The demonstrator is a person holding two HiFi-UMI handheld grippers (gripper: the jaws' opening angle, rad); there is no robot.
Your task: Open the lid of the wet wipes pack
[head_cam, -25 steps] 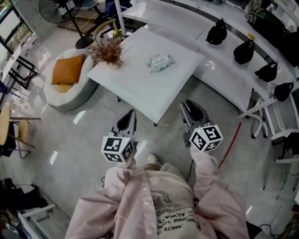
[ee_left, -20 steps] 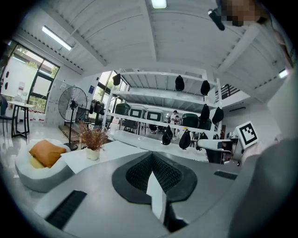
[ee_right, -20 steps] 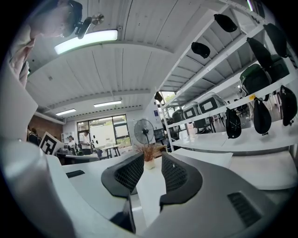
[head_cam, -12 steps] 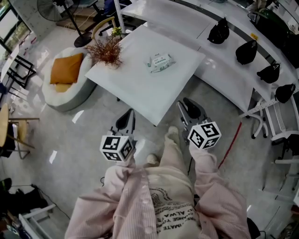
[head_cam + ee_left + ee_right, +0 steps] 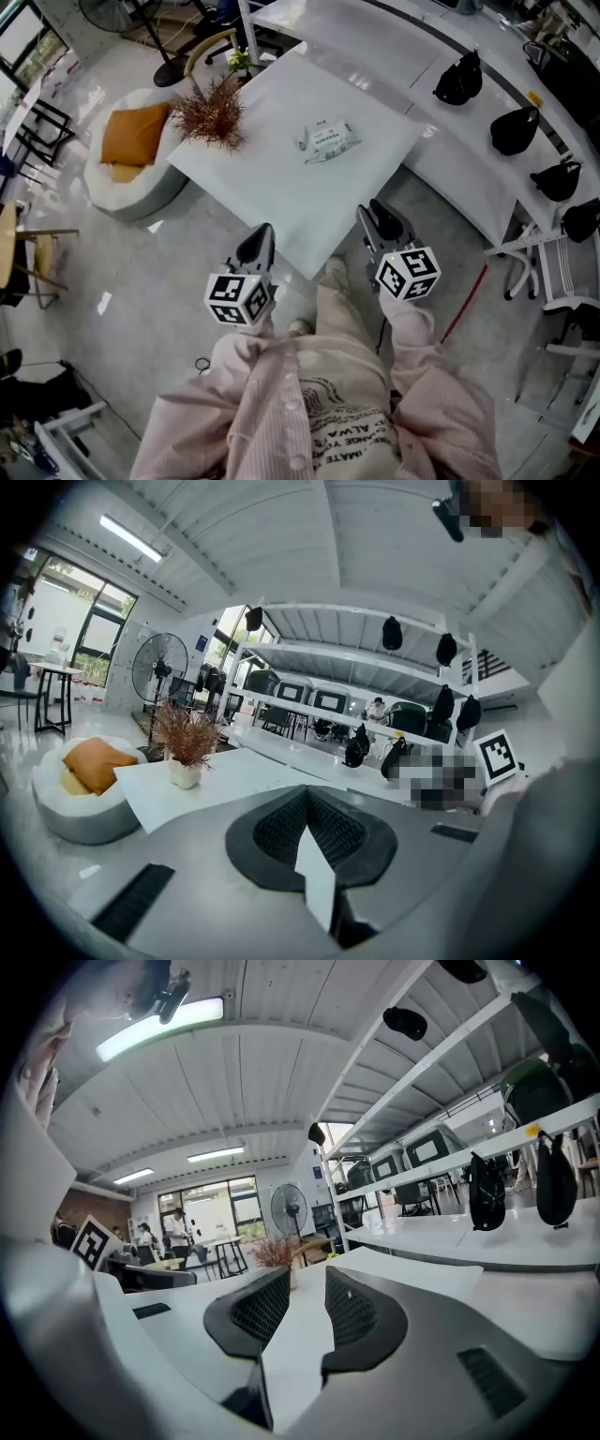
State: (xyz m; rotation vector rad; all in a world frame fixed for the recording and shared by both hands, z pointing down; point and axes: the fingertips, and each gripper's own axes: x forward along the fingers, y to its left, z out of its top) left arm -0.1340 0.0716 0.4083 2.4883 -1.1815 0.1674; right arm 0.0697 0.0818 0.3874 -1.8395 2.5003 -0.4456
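Note:
The wet wipes pack (image 5: 328, 141), white with green print, lies flat near the middle of the white square table (image 5: 272, 178), its lid down. Both grippers hang in the air short of the table's near corner, well apart from the pack. My left gripper (image 5: 259, 236) points at the table's near edge, and its pads (image 5: 281, 827) meet at the tip, so it is shut and empty. My right gripper (image 5: 381, 218) holds its jaws apart with nothing between them; the tabletop shows through the gap between its pads (image 5: 253, 1312). Neither gripper view shows the pack.
A dried plant in a white vase (image 5: 208, 111) stands at the table's left corner. A round seat with an orange cushion (image 5: 131, 150) lies to the left. Behind the table runs a long white counter (image 5: 450, 141) with several black bags (image 5: 457, 80). A fan (image 5: 161, 672) stands far left.
The person has stepped toward the table, one leg now forward between the grippers. The table and pack sit closer. Both grippers keep their pose and state.

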